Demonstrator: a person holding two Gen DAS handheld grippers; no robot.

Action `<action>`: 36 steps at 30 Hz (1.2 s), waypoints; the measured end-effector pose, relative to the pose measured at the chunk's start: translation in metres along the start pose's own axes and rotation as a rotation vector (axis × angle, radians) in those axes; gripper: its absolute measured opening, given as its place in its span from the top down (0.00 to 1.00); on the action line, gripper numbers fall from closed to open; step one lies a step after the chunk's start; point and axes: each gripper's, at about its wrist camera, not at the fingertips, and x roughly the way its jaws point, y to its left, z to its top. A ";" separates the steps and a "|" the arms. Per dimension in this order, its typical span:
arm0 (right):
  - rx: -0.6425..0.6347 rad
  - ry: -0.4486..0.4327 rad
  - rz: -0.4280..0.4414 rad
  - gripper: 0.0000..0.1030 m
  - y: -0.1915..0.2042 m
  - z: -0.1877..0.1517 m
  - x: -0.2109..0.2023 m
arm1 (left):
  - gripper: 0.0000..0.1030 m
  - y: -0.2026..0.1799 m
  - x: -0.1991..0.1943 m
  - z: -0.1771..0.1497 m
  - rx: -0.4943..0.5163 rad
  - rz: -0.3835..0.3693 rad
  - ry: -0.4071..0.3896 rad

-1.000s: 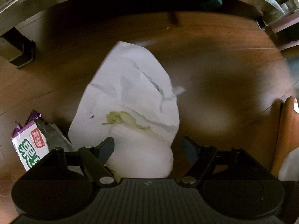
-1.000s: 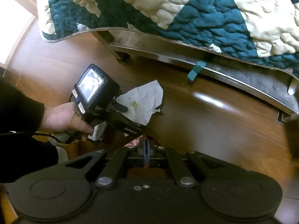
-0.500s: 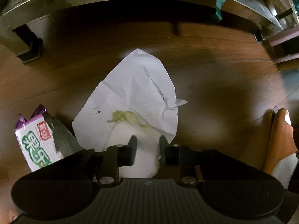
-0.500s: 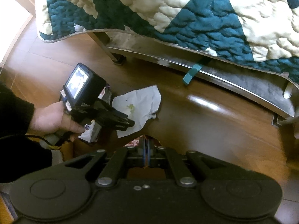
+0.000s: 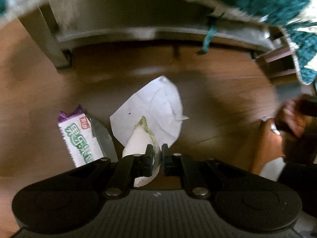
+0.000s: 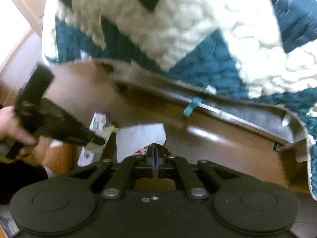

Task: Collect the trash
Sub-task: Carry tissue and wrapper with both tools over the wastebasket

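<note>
We had the left gripper (image 5: 157,154) clenched on the tissue's (image 5: 152,107) near edge; sheet ran forward along the floor. Right gripper (image 6: 155,158) pinched a wrapper (image 6: 142,151).

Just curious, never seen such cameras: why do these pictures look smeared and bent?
Left wrist view: the bed frame and quilt smear with motion, while the tongs and pinched paper stay sharper. Right wrist view: the quilt and hand blur, and glare streaks the floor. Both curve at the edges.
</note>
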 end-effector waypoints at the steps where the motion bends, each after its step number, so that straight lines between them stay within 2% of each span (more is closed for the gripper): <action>1: 0.009 -0.024 -0.002 0.99 0.002 0.002 -0.008 | 0.93 -0.005 -0.015 0.001 0.007 -0.008 -0.015; 6: 0.021 -0.131 0.002 0.99 0.018 0.007 -0.060 | 0.93 -0.037 -0.085 0.003 0.038 -0.033 -0.119; 8: 0.042 -0.167 0.014 0.99 0.024 0.006 -0.085 | 0.93 -0.051 -0.118 0.004 0.046 -0.036 -0.187; 13: 0.007 -0.265 -0.034 0.99 0.036 0.000 -0.164 | 0.93 -0.088 -0.195 0.005 0.043 -0.063 -0.341; 20: -0.024 -0.407 -0.127 0.99 0.040 -0.015 -0.286 | 0.93 -0.161 -0.284 -0.017 0.138 -0.100 -0.517; 27: -0.036 -0.531 -0.265 0.99 0.034 -0.033 -0.408 | 0.93 -0.238 -0.354 -0.045 0.221 -0.168 -0.644; 31: -0.027 -0.572 -0.365 0.99 0.024 -0.044 -0.469 | 0.93 -0.288 -0.394 -0.055 0.287 -0.216 -0.716; 36: 0.023 -0.616 -0.495 0.99 -0.005 -0.058 -0.535 | 0.93 -0.348 -0.428 -0.055 0.331 -0.299 -0.760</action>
